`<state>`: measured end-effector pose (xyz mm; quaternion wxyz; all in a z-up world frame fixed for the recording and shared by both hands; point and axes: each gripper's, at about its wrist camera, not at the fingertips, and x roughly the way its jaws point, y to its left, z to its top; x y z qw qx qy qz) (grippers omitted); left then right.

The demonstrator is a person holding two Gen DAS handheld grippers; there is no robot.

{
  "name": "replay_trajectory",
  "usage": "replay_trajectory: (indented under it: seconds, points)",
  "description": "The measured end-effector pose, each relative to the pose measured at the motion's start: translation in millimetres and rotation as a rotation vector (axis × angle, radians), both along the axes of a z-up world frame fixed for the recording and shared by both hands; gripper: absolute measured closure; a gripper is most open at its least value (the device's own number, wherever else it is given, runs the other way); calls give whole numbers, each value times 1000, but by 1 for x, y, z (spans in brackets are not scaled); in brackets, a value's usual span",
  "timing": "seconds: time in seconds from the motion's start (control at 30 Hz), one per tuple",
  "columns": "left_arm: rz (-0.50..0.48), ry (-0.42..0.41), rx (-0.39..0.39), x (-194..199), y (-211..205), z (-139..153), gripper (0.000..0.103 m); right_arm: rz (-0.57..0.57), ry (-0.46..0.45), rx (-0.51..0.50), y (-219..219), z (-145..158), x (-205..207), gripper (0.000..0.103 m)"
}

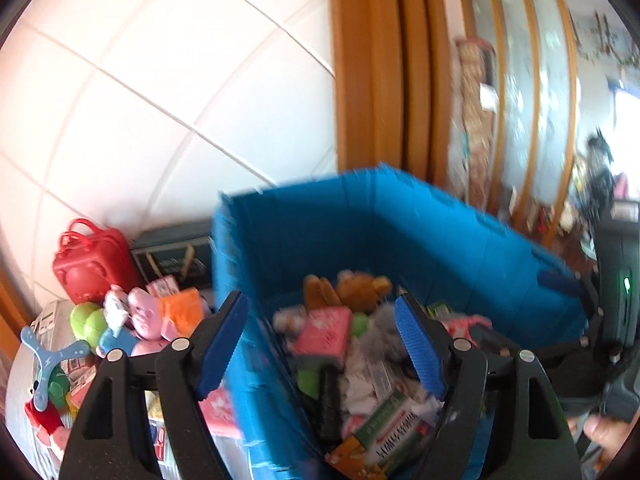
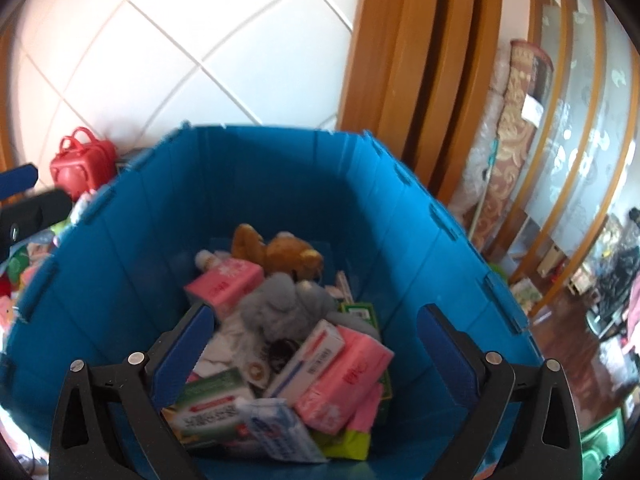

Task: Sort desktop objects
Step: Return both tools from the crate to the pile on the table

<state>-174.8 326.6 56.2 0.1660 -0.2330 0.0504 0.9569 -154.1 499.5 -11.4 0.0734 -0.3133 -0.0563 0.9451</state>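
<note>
The blue folding bin (image 2: 120, 248) holds pink tissue packs (image 2: 347, 376), medicine boxes (image 2: 212, 404), a grey plush toy (image 2: 286, 306) and a brown plush bear (image 2: 280, 254). The right tool (image 2: 316, 344) hangs over them, released, jaws wide and empty. The left tool (image 1: 320, 344), also released and empty, straddles the bin's near wall. Beside the bin, small toys (image 1: 140, 316) and a red toy suitcase (image 1: 90, 264) crowd the counter (image 1: 18, 376).

Home, tiled wall (image 1: 160, 100), wooden doorframe (image 2: 400, 80), toys (image 1: 140, 316)
</note>
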Motion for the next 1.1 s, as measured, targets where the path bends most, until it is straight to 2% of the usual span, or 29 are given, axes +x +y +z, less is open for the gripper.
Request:
replay_trajectory:
  seconds: [0.07,0.17,0.4,0.5,0.7,0.77,0.9,1.1]
  points:
    - [19,44,67,6,-23,6,27,13,35,3,-13,9,6,0]
    - [32,40,132,5,-55,9,27,42,107,-22,-36,27,14,0]
    - [142,-37,67,-4,-134,-13,27,143,192,-80,-110,48,16,0]
    - [203,-79,69,-7,-179,-29,27,190,202,-97,-146,50,16,0]
    - [360,-151,54,-7,-283,-68,27,313,213,-198,-219,49,13,0]
    - [401,-205,28,-10,-317,-86,27,332,193,-204,-244,43,6,0]
    - [411,-254,-27,-16,-367,-121,27,326,122,-210,-286,14,-12,0]
    - [343,-401,-60,-28,-432,-187,27,252,-66,-250,-323,-63,-47,0]
